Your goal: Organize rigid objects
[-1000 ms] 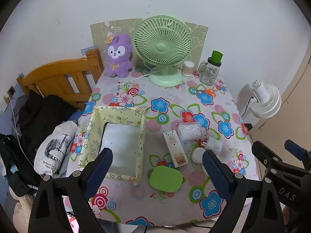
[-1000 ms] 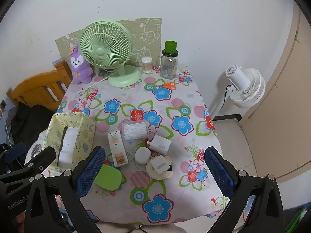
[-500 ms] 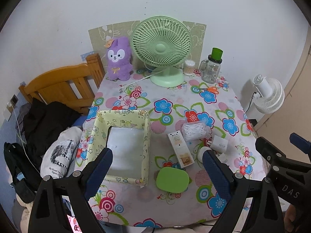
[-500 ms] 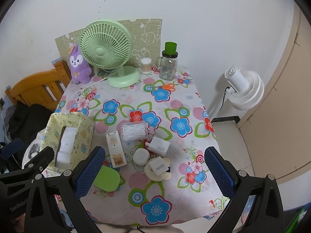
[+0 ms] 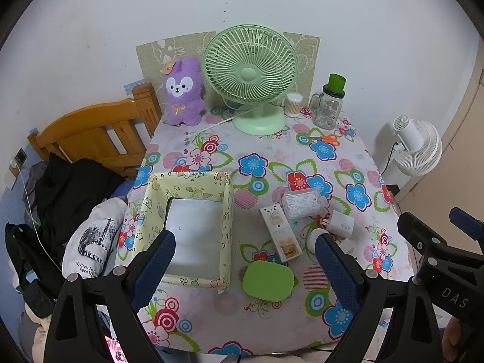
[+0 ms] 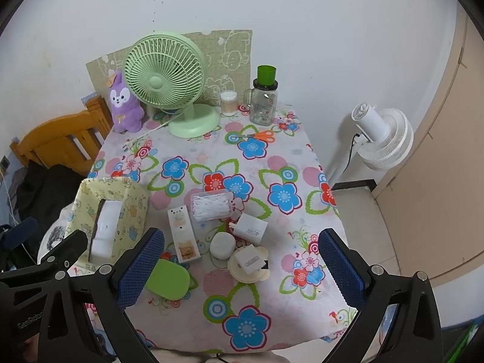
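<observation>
- The left gripper (image 5: 243, 267) hovers above the near edge of the table (image 5: 302, 157), its blue-padded fingers (image 5: 155, 267) spread wide and grasping nothing.
- The right gripper (image 6: 240, 267) hangs at a like height, fingers (image 6: 340, 267) released as well — nothing sits between them.
- A yellow fabric storage box (image 5: 187, 230) stands on the table's left part; only its white bottom shows inside.
- Right of the box lies the clutter to be sorted: a long white rectangular box (image 6: 183, 234) lying flat, and a clear case of white picks (image 6: 211, 205) touching its far end.
- A white charger block (image 6: 251, 228) lies just beside the clear case, with a round white puck (image 6: 223, 245) touching it on the near side.
- A second white plug adapter (image 6: 249, 260) rests on a cream disc (image 6: 263, 273) — right next to the puck.
- A flat green case (image 6: 168, 279) lies nearest the table edge, between the storage box and the cream disc.
- At the table's far end stand a green desk fan (image 5: 251, 72), a purple plush rabbit (image 5: 183, 90), a cotton-swab jar (image 5: 294, 104) and a glass mug with a green lid (image 5: 329, 103); orange-handled scissors (image 5: 325, 139) lie in front of the mug.
</observation>
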